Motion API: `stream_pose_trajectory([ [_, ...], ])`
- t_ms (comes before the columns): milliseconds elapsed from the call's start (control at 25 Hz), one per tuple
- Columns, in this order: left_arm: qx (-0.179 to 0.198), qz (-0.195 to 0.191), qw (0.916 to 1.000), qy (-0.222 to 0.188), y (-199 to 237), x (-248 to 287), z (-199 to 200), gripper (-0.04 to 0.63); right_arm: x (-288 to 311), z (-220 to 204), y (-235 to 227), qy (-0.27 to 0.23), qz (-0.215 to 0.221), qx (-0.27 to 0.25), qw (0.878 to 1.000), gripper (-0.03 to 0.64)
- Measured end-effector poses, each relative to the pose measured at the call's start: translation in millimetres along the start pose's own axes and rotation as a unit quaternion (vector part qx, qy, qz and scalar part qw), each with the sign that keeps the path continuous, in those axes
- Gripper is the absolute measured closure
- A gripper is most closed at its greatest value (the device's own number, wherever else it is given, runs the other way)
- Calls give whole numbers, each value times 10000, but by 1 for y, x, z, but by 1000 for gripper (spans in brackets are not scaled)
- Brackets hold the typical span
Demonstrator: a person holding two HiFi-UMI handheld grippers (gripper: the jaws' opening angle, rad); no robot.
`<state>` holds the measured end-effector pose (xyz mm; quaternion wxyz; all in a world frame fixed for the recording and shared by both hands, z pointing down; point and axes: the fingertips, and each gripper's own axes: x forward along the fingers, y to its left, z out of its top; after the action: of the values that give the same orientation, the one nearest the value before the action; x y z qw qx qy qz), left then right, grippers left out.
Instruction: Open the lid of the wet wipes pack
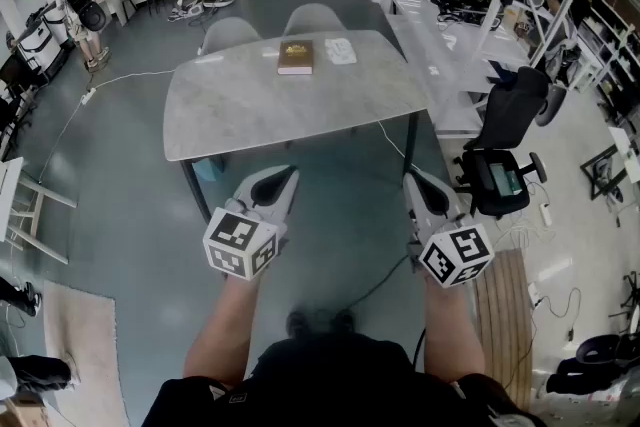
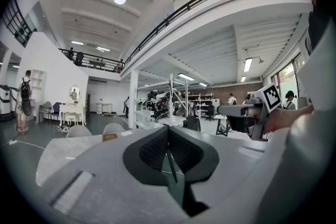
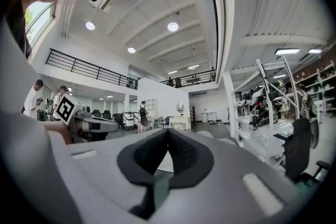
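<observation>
The wet wipes pack (image 1: 340, 50) is a flat white packet on the far side of the grey marble table (image 1: 250, 105), next to a brown book-like box (image 1: 295, 57). Both grippers hover over the floor, short of the table's near edge. My left gripper (image 1: 290, 177) is shut with nothing in it, and my right gripper (image 1: 412, 177) is shut and empty too. In the left gripper view the closed tips (image 2: 168, 128) point level across the table, with the pack (image 2: 126, 133) small and far off. The right gripper view shows its jaws (image 3: 168, 131) closed.
Two grey chairs (image 1: 230, 33) stand behind the table. A black office chair (image 1: 505, 145) and long white benches (image 1: 440, 55) lie to the right, a wooden pallet (image 1: 505, 315) near my right side. A person (image 1: 75, 5) stands far back left.
</observation>
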<state>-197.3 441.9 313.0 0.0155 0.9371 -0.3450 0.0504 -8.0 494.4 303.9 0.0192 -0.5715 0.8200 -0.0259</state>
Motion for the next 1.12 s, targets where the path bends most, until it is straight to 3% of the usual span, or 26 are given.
stream_pose_trajectory([
  [720,-40,479,9987,160,-48,45,-1,584,-42,-2,-70,-80,163,-85,9998,614],
  [1120,-19,383,9988,304,-49,81,-14,584,-41,-26,-103,137,49,98,9998,614],
])
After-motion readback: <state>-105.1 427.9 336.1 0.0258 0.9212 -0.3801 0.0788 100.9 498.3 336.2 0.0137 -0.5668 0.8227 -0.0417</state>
